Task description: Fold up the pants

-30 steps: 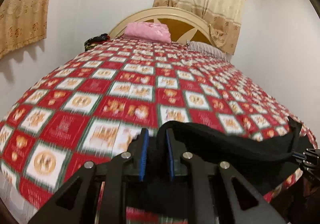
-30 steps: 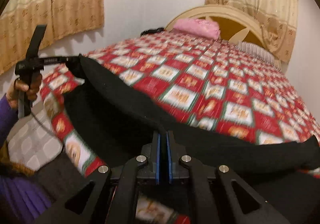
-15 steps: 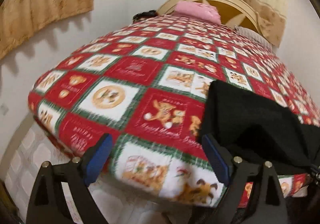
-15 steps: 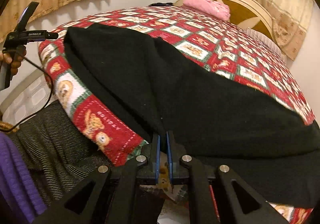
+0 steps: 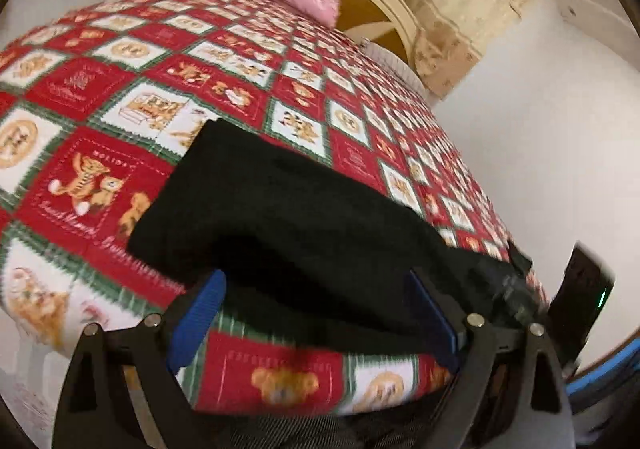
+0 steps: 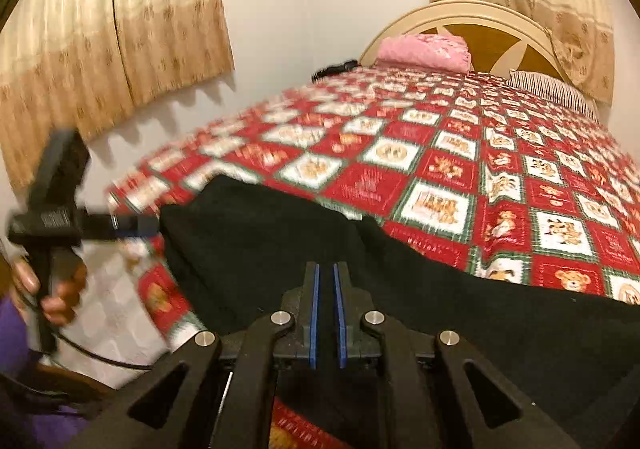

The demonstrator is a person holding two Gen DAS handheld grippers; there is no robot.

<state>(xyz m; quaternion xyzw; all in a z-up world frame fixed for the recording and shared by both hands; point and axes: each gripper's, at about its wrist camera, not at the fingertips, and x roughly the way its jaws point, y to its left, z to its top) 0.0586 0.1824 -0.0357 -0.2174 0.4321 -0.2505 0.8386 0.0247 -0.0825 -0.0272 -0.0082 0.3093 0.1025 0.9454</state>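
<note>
Your black pants [image 5: 304, 233] lie spread across the foot of the bed [image 5: 248, 61], on the red checked quilt, well away from the pink pillow [image 6: 424, 51] by the headboard. Your left tongs [image 5: 316, 313] gape wide over the near edge of the pants, gripping nothing. Your right tongs [image 6: 325, 313] sit nearly closed above the cloth, a thin gap between the blue pads (whether any fabric is caught there, I can't tell).
</note>
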